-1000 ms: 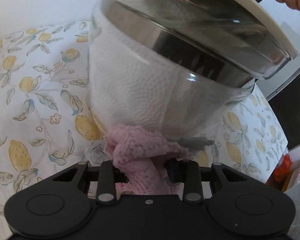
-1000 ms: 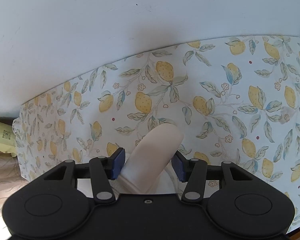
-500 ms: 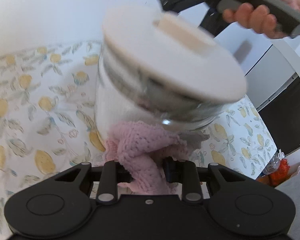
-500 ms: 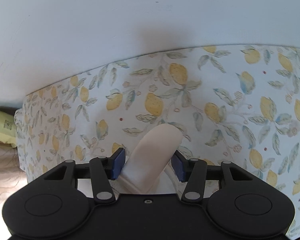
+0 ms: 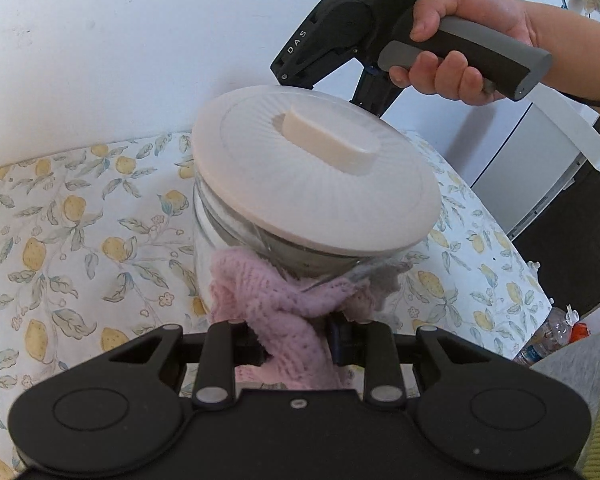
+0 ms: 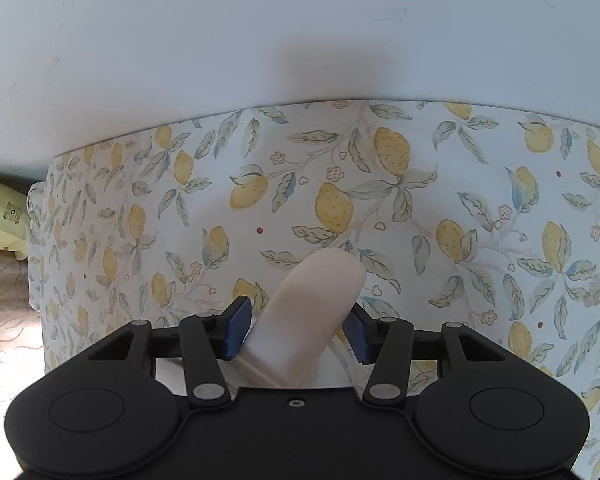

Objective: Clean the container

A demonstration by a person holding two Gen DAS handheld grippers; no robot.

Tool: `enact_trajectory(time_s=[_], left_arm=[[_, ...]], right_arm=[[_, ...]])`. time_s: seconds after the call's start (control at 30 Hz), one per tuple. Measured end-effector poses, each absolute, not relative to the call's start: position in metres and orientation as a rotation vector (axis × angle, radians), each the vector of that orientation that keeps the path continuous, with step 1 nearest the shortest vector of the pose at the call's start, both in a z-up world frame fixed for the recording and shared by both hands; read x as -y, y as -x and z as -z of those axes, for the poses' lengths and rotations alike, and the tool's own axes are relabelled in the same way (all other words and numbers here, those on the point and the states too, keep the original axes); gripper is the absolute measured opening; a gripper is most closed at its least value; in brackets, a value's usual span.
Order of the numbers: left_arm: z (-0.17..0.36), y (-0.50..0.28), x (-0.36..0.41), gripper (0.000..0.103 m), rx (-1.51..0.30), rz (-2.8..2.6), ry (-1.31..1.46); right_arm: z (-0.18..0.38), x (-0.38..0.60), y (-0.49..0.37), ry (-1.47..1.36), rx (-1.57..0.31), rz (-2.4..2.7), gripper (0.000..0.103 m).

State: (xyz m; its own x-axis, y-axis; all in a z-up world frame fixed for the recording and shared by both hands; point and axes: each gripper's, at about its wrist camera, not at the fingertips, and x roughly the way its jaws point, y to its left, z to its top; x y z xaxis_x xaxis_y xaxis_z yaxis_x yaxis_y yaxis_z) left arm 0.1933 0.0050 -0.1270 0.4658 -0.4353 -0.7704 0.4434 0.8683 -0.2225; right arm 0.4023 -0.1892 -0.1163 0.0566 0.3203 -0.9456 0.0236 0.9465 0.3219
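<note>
While your left gripper [image 5: 296, 340] stays clamped on the pink cloth [image 5: 276, 304] pressed against the glass container [image 5: 216, 248] directly ahead, note the right gripper [image 6: 296, 330] gripping the lid handle [image 6: 312, 312] from above, tilting the jar over the lemon-print tablecloth [image 5: 60, 240].

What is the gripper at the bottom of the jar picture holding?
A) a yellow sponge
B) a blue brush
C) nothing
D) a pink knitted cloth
D: in the left wrist view the left gripper's jaws are closed on a pink knitted cloth that presses against the side of the clear glass jar with the round white lid.
</note>
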Motion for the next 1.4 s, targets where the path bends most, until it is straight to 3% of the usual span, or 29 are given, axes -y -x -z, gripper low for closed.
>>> enact_trajectory(time_s=[0.27, 1.03, 1.4], left_arm=[[0.141, -0.194, -0.007, 0.032, -0.952, 0.562, -0.024], [0.216, -0.216, -0.005, 0.033, -1.038, 0.644, -0.141], [0.206, -0.215, -0.008, 0.03, -1.057, 0.658, -0.161]], right_arm=[[0.116, 0.186, -0.404, -0.262, -1.513, -0.217, 0.055], [0.111, 0.174, -0.402, -0.216, -1.498, -0.168, 0.053], [0.107, 0.152, -0.403, -0.116, -1.505, -0.178, 0.052]])
